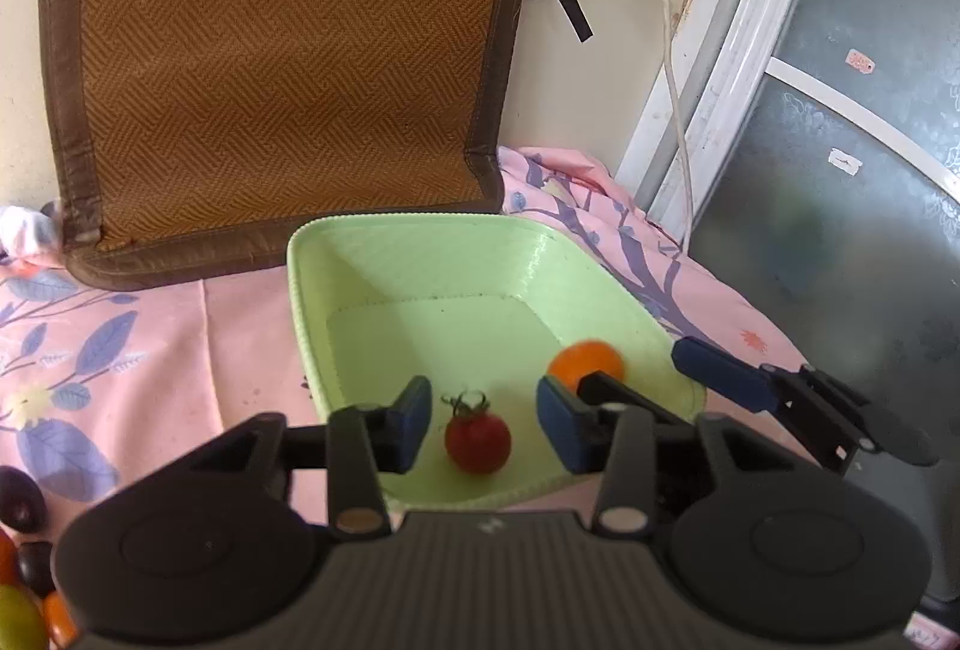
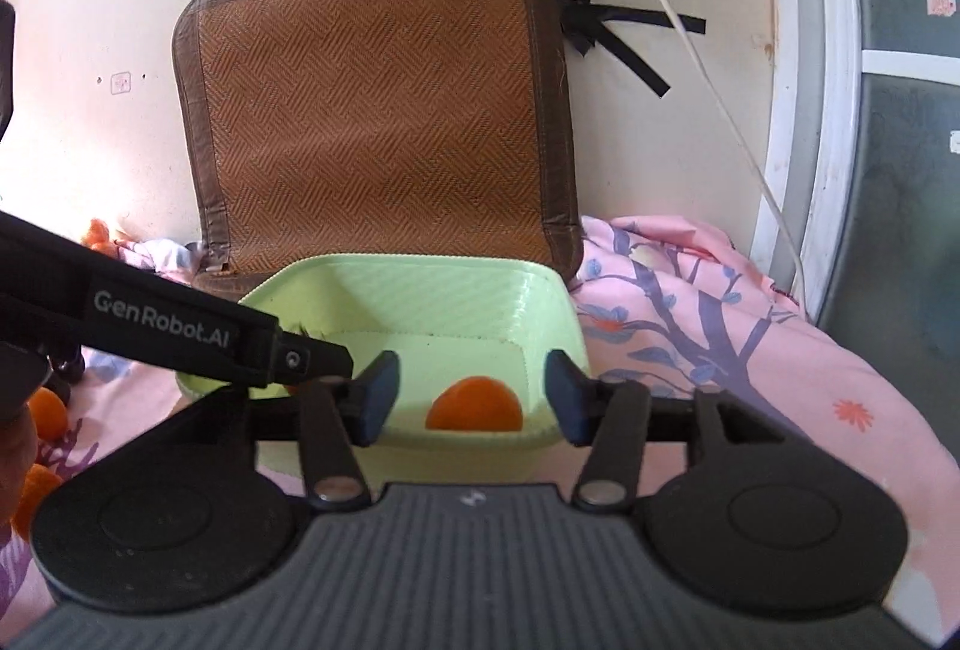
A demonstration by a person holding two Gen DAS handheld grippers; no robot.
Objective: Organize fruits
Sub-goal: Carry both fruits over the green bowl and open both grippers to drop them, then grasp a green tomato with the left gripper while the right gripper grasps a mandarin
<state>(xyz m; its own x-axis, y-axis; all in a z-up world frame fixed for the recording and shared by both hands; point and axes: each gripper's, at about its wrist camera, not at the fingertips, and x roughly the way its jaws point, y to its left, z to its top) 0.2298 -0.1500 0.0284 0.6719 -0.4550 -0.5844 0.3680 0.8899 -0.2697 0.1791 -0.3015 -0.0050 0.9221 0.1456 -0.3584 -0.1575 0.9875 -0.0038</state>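
Tomato (image 1: 477, 440) in green tray (image 1: 420, 266), left tongs (image 1: 483, 425) agape around it, right tongs (image 2: 473, 398) agape, empty

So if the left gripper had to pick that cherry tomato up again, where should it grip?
Across the round belly of the cherry tomato, coming down from above, fingers either side. Its green stem points toward the tray's back wall, so keep below it. The left gripper already straddles it, open.

Colours in front of me
Pale green tray (image 1: 420, 260), red tomato (image 1: 477, 440), orange fruit (image 2: 475, 404), pink floral cloth (image 2: 750, 326), brown herringbone mat (image 1: 288, 50).
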